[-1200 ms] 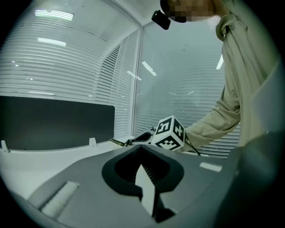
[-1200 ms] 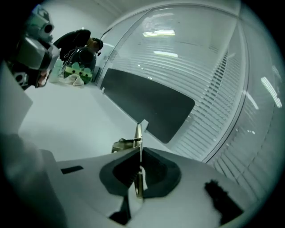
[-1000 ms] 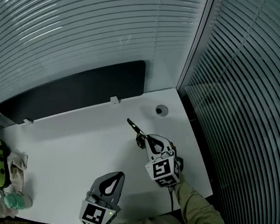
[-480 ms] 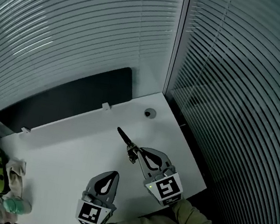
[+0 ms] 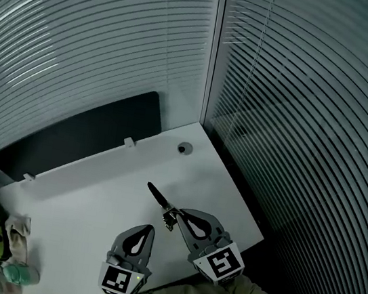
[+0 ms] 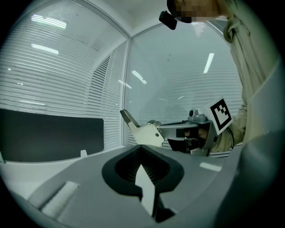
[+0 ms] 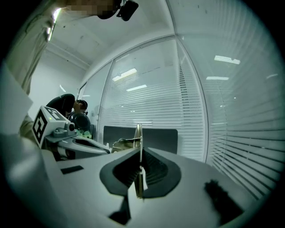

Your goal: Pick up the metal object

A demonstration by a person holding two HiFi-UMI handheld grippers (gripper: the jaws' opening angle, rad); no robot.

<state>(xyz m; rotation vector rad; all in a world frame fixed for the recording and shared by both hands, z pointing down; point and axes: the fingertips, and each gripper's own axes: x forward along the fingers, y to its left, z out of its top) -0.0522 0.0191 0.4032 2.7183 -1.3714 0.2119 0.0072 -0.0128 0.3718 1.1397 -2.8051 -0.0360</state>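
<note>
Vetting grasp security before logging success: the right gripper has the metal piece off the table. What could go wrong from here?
1. The right gripper pinches the metal object by one end of a thin plate, and most of it sticks out past the jaws. It may pivot or slip.
2. The left gripper, shut and empty, sits close beside it. A swing could knock the piece loose onto the table.

White table (image 5: 86,207) with 1 round grommet (image 5: 184,148) near its far corner, dark panel (image 5: 76,137) behind, slatted blinds (image 5: 297,125) around.
</note>
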